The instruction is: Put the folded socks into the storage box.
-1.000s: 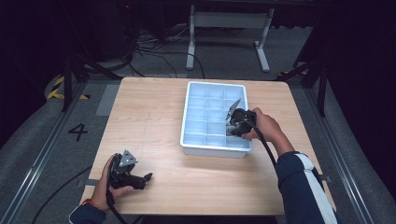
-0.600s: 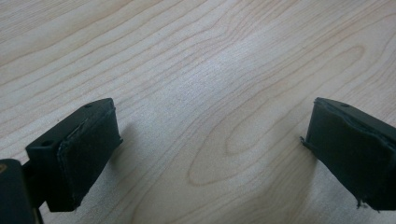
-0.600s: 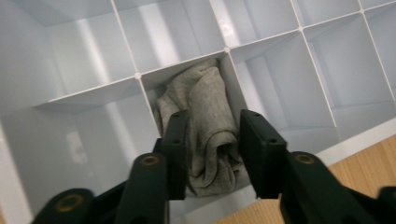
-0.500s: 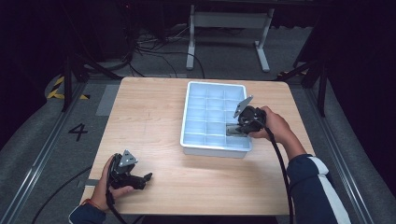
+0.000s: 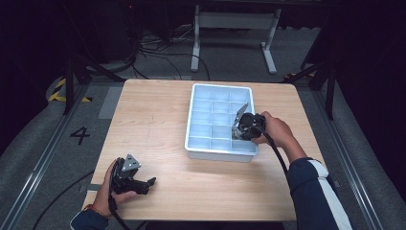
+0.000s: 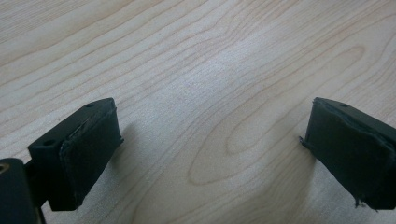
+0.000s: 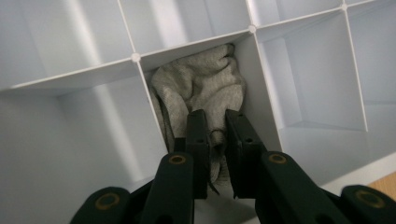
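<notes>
1. High view: the only writing that can be read is a dark "4" (image 5: 80, 135) on the grey floor left of the table (image 5: 158, 115); yellow-and-black striped tape (image 5: 62, 91) lies farther back on that side.
2. The white divided tray (image 5: 198, 143) sits on the right half of the tabletop, its near wall well back from the table's front edge, with bare wood to its left and in front.
3. The right gripper (image 5: 238, 128) reaches into the tray's right column near the front. Its jaws have just been closing.
4. Right gripper view: the right gripper's jaws pinch a fold of a grey cloth (image 7: 201, 84), which is bunched in one compartment against the white dividers.
5. The left gripper (image 5: 146, 184) rests at the front-left corner of the table, close to the edge.
6. Left gripper view: the left gripper's jaws stand wide apart over bare wood, nothing between them.
</notes>
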Demonstrator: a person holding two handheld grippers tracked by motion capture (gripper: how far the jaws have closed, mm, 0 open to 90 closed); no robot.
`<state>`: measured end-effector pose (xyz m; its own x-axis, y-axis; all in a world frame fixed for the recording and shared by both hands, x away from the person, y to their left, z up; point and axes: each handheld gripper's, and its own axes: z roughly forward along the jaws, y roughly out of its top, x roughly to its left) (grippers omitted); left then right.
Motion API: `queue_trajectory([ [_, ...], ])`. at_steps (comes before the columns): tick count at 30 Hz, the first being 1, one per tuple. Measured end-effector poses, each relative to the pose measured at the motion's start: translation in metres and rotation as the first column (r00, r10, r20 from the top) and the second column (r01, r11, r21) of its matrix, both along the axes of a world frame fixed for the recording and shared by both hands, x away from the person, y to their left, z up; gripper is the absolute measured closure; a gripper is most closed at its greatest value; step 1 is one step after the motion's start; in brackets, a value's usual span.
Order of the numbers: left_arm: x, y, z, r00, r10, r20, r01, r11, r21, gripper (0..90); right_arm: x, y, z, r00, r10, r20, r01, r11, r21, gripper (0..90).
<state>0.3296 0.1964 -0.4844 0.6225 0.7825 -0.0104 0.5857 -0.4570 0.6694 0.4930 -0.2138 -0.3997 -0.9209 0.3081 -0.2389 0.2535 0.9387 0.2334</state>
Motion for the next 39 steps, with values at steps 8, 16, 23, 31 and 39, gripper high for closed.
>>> queue_trajectory([
  [8,0.0,0.0,0.0,1.0,0.0,0.0,0.0,1.0,0.0,3.9,0.002,0.004,-0.005,0.9999,-0.009,-0.006,0.009,0.9997,-0.024,80.7],
  [16,0.0,0.0,0.0,1.0,0.0,0.0,0.0,1.0,0.0,3.8,0.001,0.002,-0.008,0.9998,-0.021,0.002,0.021,0.9998,-0.007,80.1],
  [23,0.0,0.0,0.0,1.0,0.0,0.0,0.0,1.0,0.0,3.8,-0.002,-0.001,-0.007,0.9994,-0.031,0.013,0.03,0.9994,0.016,78.0],
  [31,0.0,0.0,0.0,1.0,0.0,0.0,0.0,1.0,0.0,3.8,-0.007,-0.012,0.0,0.9978,-0.062,0.023,0.059,0.9928,0.104,71.3],
  [39,0.0,0.0,0.0,1.0,0.0,0.0,0.0,1.0,0.0,3.8,-0.013,-0.023,0.012,0.9937,-0.106,0.036,0.098,0.978,0.184,66.1],
])
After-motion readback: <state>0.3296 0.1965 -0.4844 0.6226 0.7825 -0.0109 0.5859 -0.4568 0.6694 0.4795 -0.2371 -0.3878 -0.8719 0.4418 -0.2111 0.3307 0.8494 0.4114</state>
